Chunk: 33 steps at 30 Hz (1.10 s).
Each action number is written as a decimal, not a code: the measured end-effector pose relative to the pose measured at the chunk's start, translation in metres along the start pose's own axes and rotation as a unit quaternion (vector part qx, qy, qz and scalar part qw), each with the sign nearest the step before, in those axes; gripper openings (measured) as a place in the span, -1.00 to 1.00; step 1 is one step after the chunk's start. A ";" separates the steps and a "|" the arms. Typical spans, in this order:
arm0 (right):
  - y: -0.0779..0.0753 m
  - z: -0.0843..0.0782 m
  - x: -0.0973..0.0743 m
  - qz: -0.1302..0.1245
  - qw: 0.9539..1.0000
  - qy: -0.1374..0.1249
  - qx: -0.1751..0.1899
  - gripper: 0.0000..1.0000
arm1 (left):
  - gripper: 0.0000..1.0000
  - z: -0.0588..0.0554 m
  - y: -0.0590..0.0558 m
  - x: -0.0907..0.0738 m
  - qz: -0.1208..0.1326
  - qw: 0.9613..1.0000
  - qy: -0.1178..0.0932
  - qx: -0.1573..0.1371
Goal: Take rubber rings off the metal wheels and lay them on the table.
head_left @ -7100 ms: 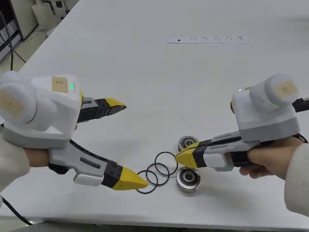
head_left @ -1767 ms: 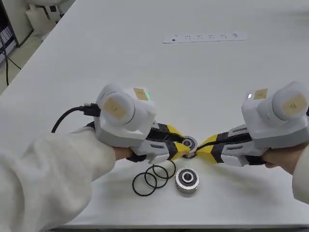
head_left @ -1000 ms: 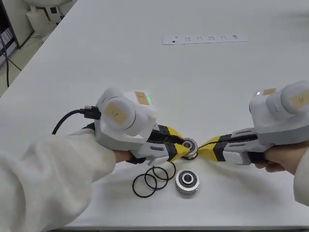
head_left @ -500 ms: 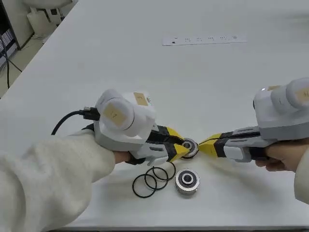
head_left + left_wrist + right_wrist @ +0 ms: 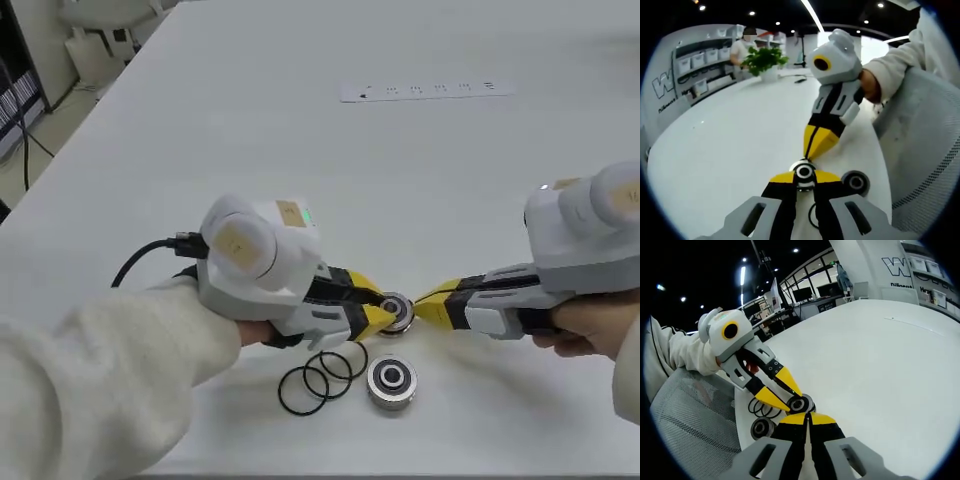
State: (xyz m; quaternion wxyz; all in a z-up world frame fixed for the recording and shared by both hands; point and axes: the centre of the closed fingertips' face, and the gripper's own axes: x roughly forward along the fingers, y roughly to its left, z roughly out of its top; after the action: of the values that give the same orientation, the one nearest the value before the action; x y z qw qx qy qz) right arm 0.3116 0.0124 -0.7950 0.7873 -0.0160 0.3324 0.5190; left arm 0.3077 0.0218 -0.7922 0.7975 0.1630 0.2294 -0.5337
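left hand-held gripper (image 5: 378, 308) clamped on a small round silver metal wheel (image 5: 397, 310), prob to keep it steady | three thin black rubber rings (image 5: 320, 378) already off, loose on the white counter (image 5: 300, 150) just near-side of that wheel | second silver metal wheel (image 5: 391, 380) beside the rings, waiting | right hand-held gripper (image 5: 428, 300) jaws together, tip at the clamped wheel's right edge, I'd guess to peel its ring, can't tell if it's caught

1. In the head view the left tool (image 5: 383, 313) sits at centre frame, pointing right, low over the table. Its yellow-tipped jaws are clamped on either side of a metal wheel (image 5: 398, 311).
2. The left arm's pale sleeve (image 5: 90, 380) runs in from the lower left corner.
3. The right tool (image 5: 424, 303) reaches in from the right edge, pointing left, with its jaws pressed together and its tip just beside the left tool's tips.
4. The right hand (image 5: 590, 335) grips the handle at the right edge.
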 end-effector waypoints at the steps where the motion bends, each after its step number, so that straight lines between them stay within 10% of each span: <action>1: 0.000 0.000 0.000 0.000 1.000 0.001 -0.002 -1.00 | -0.74 0.000 0.000 0.000 0.000 1.000 0.000 0.000; 33: 0.005 0.004 0.000 0.002 1.000 -0.001 0.007 -1.00 | -0.74 0.000 0.000 0.000 0.006 1.000 -0.002 0.006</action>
State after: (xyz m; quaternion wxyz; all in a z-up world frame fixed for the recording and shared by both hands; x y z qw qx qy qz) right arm 0.3096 0.0166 -0.7903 0.7866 -0.0089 0.3350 0.5186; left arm 0.3075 0.0216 -0.7921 0.7999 0.1677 0.2242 -0.5308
